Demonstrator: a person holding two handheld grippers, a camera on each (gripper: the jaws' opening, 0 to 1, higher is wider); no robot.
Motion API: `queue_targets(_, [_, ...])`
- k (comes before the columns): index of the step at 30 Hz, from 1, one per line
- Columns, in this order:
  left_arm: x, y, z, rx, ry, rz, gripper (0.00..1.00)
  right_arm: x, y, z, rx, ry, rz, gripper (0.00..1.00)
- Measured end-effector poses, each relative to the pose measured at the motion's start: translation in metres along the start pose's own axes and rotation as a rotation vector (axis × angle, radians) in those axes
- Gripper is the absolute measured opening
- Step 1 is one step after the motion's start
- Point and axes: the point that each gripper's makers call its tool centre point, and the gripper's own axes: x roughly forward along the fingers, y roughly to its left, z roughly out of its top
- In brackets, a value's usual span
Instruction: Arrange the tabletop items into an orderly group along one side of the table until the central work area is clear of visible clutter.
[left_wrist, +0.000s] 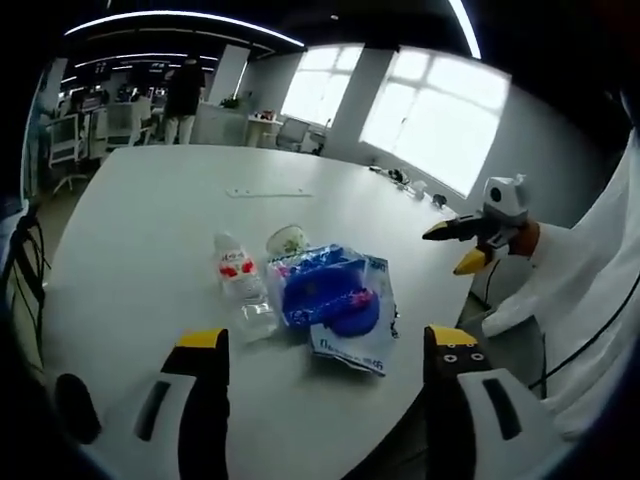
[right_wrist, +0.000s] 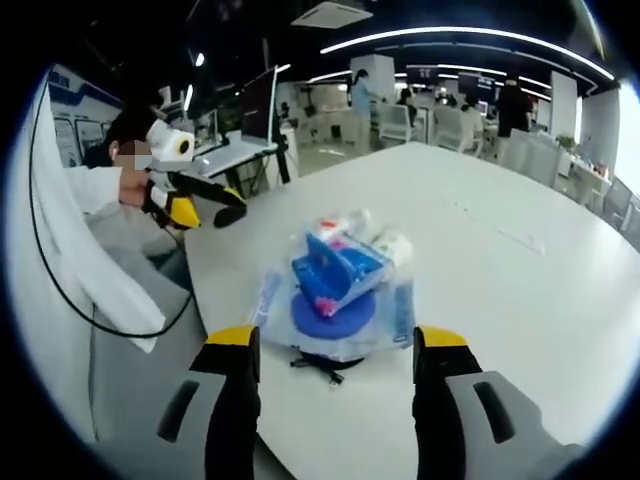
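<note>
My left tongs (left_wrist: 325, 345) and right tongs (right_wrist: 335, 340) both stood apart, holding nothing. The blue packet (left_wrist: 335, 300), water bottle (left_wrist: 240, 280) and small cup (left_wrist: 288, 240) lay clustered near the white desk's (left_wrist: 150, 220) edge.

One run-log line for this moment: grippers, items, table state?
left gripper: open, empty | right gripper: open, empty | blue bagged bundle, water bottle, cup: clustered near table edge, untouched
</note>
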Motion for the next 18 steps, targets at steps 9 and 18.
queue_targets(9, [0.013, 0.007, 0.01, 0.013, -0.006, 0.0, 0.72, 0.015, -0.005, 0.007, 0.011, 0.005, -0.006, 0.56])
queue_targets(18, [0.032, 0.012, 0.017, 0.03, -0.002, -0.005, 0.65, 0.033, -0.008, 0.012, 0.023, 0.021, -0.011, 0.52])
